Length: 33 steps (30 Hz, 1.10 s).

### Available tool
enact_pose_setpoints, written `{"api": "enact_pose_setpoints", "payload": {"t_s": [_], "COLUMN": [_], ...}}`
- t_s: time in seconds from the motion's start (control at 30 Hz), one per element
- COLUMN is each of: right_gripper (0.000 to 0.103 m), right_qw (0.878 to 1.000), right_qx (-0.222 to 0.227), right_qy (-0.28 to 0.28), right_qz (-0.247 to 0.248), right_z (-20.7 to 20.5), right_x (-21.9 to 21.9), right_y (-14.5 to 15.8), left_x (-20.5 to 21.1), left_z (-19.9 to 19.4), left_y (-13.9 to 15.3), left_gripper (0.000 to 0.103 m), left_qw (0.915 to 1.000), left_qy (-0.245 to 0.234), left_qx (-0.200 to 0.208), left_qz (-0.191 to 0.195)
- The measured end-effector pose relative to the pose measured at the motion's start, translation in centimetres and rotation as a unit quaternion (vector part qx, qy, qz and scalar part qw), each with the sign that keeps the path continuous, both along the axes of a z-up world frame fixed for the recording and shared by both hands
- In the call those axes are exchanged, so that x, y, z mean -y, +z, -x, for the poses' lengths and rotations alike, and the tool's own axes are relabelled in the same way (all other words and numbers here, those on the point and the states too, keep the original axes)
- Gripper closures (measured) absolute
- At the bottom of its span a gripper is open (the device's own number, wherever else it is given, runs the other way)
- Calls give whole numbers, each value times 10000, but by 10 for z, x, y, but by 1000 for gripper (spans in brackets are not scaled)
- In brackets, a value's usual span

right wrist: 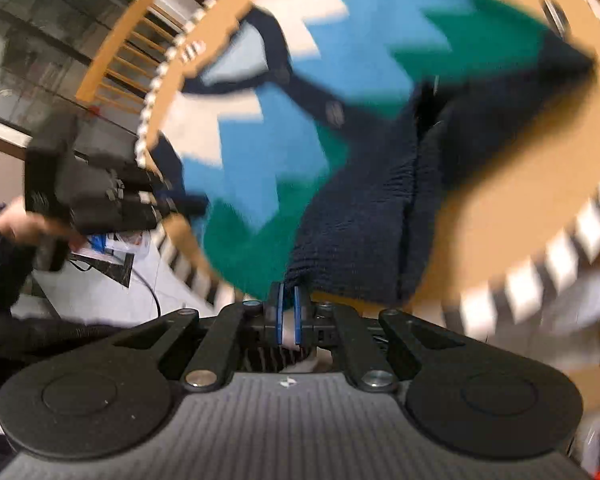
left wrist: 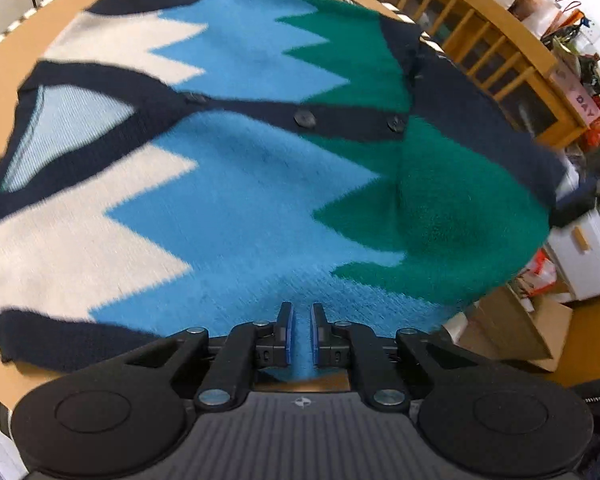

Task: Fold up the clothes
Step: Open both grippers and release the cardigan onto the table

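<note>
Only "DAY" reads on a pink box by the wooden shelf. Both grippers pinch the cardigan (spread on the round table): left gripper its blue side edge, right gripper its navy hem, lifted off the tabletop.

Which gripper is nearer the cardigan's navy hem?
Right. The right gripper is shut on the navy hem of the cardigan, lifting it. The left gripper is shut at the blue side edge, away from the hem.
</note>
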State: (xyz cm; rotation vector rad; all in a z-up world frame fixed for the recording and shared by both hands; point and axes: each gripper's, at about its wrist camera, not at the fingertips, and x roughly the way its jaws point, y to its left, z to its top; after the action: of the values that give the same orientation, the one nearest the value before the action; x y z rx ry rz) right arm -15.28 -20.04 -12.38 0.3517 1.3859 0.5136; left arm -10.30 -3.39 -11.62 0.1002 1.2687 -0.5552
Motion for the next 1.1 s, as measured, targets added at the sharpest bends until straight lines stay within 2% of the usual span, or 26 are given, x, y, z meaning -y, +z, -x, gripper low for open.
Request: {"api": "enact_pose_setpoints", "payload": {"t_s": [0.13,0.2,0.27,0.3,0.37,0.4,0.47,0.53,0.63,0.77,0.9,1.1], "right_gripper": [93,90,86,81,51,52,71,76,77,76,75,75], "right_qw": [9983,9978,9958,9925,9829,9780,9767,9770,9763,9824,9765,9786], "right_qx": [-447,-407,-40,319,997,1249,1286,1237,1080,763,994,1065], "right_qy": [-350,-380,-397,-399,-518,-571,-756,-916,-752,-442,-63,143], "right_qz": [106,356,823,1111,1461,1569,1545,1473,1720,1649,1912,1756], "right_z": [26,26,17,7,-15,-31,-66,-100,-134,-153,-161,-194], "right_x": [6,8,11,11,9,5,-8,-20,-48,-76,-98,-123], "right_y": [-8,7,31,43,52,48,27,3,-35,-69,-71,-71], "left_x": [-15,-24,-36,-39,-44,-45,-44,-45,-44,-62,-75,-112], "left_z": [1,-4,-18,-29,-52,-66,-92,-110,-125,-133,-144,-166], "left_y": [14,27,43,43,44,36,14,-7,-28,-35,-37,-35], "left_gripper": [94,90,85,85,85,86,88,89,91,93,96,95], "left_qw": [9996,9994,9994,9987,9953,9920,9866,9875,9857,9858,9838,9757], "left_qy": [-104,-130,-73,-15,103,194,450,788,1131,1268,1275,1507], "left_qx": [-102,-31,268,494,949,1191,1444,1289,1175,1061,1130,1269], "left_qz": [251,305,225,96,-172,-376,-615,-445,-422,-307,-558,-961]}}
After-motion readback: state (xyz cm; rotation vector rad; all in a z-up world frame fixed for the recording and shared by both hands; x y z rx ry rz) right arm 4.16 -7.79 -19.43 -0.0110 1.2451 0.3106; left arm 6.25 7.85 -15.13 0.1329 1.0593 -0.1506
